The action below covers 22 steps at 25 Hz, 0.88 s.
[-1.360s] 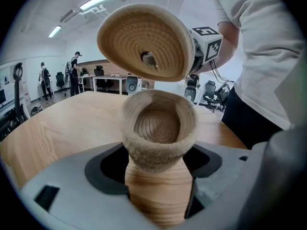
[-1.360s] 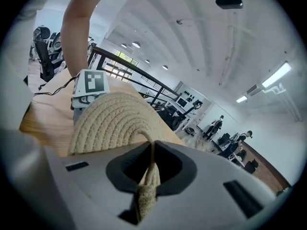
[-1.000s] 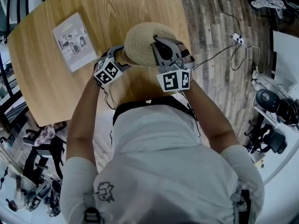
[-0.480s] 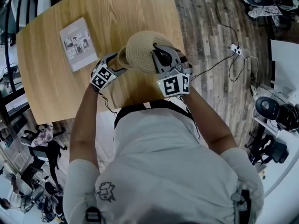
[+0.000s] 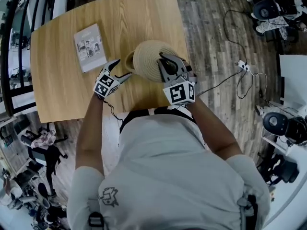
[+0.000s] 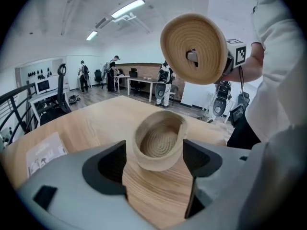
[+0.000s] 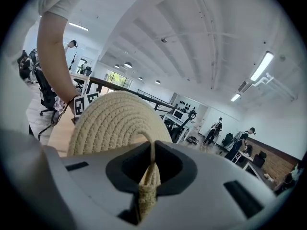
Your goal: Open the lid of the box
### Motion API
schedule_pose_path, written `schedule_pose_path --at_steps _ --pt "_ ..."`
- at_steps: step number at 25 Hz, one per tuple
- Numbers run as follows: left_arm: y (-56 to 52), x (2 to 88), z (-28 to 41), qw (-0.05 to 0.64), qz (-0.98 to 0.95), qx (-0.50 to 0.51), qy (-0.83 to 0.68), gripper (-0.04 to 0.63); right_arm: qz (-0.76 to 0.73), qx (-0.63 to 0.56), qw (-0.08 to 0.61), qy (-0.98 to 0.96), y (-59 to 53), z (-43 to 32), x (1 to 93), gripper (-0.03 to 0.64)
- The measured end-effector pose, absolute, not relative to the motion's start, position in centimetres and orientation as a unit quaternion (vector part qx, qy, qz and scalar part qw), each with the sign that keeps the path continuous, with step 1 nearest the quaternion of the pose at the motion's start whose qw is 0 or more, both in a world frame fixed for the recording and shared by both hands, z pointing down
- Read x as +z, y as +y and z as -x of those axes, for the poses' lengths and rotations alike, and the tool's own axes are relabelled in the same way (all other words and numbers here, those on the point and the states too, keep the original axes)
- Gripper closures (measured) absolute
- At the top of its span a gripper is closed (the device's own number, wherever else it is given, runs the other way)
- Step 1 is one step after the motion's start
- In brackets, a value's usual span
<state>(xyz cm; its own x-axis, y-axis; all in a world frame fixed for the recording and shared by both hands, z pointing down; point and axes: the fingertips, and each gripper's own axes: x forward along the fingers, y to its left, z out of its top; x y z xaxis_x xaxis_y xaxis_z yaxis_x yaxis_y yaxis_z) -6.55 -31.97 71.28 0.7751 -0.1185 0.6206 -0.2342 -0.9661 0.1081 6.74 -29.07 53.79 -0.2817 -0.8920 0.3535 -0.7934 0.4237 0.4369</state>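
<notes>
A round woven box (image 6: 159,146) stands open on the wooden table (image 5: 62,90); in the head view only its left rim (image 5: 128,61) shows under the lid. Its woven lid (image 6: 193,47) hangs tilted in the air above and to the right of it. My right gripper (image 5: 165,62) is shut on the lid's rope loop (image 7: 146,176), with the lid's top (image 7: 112,121) filling the view ahead. The left gripper (image 6: 154,159) is open at table height, its jaws standing either side of the box's near side.
A grey booklet (image 5: 89,47) lies on the table to the left of the box. The table's right edge (image 5: 188,42) runs close to the lid, with wood floor and a cable (image 5: 225,61) beyond. People and desks stand far off in the room.
The head camera has swung, so the table and booklet sit further right and lower in the picture. Lid, box and both grippers keep their places relative to one another.
</notes>
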Motion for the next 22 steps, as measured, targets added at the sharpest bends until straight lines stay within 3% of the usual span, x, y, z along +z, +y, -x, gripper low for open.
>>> schedule_pose_path --at_steps 11,18,22 --pt "-30.3 59.7 4.9 0.103 -0.952 0.186 -0.219 0.253 -0.524 -0.053 0.205 -0.825 -26.5 -7.0 50.7 0.586" --pt "-28.5 52.3 2.7 0.093 -0.951 0.105 -0.276 0.468 -0.509 -0.04 0.156 -0.845 -25.4 -7.1 48.3 0.586" --pt "-26.9 49.3 1.8 0.082 -0.946 0.076 -0.303 0.551 -0.501 -0.033 0.146 -0.852 -24.2 -7.6 47.6 0.586"
